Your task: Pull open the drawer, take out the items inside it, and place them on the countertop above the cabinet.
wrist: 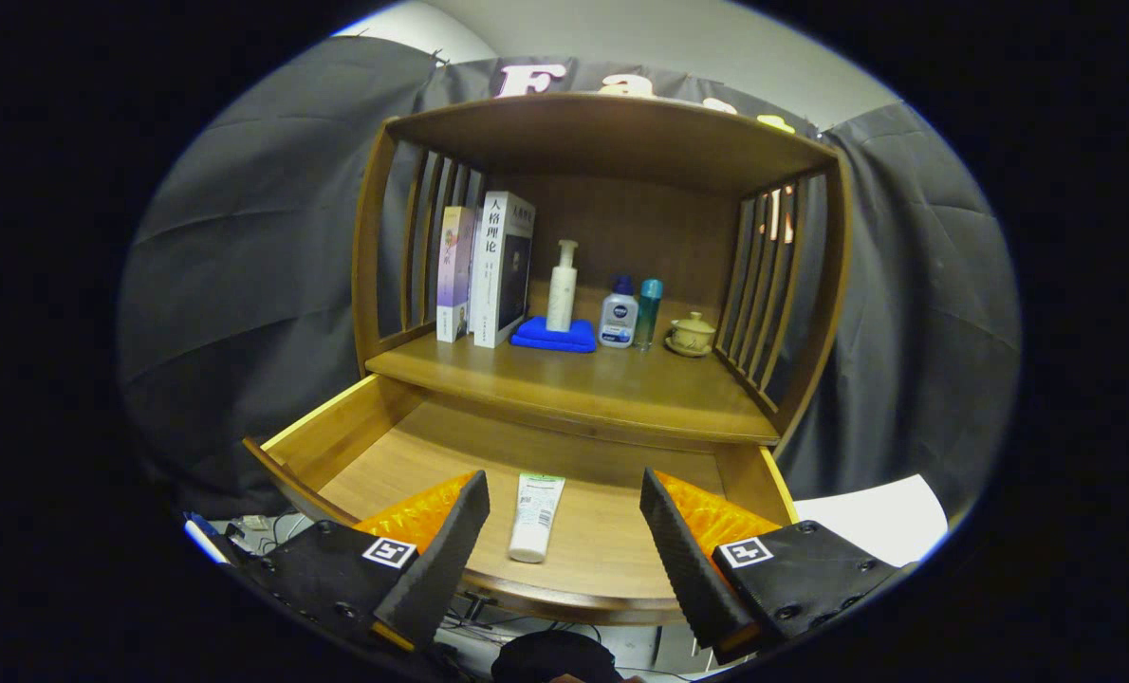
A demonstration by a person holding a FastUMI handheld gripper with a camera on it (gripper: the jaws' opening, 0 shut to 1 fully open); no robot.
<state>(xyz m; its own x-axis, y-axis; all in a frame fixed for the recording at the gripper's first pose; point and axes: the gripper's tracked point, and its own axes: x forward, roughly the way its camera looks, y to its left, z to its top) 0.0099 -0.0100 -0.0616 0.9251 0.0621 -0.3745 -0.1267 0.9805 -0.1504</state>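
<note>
My gripper (564,493) spread wide and holding nothing, fingers hanging over the pulled-out drawer (337,432), white tube (536,517) lying flat on the drawer floor between them, countertop (583,384) beyond carrying books (489,270), pump bottle (562,286), blue cloth (555,335), small bottles (619,313), lidded cup (692,334)

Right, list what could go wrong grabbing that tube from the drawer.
1. The tube lies flat on the drawer floor between the open hand-held gripper fingers, so they may skid over it.
2. The countertop overhangs the drawer's rear; lifting straight up could knock it.
3. The pump bottle and teacup could be toppled during placing.
</note>
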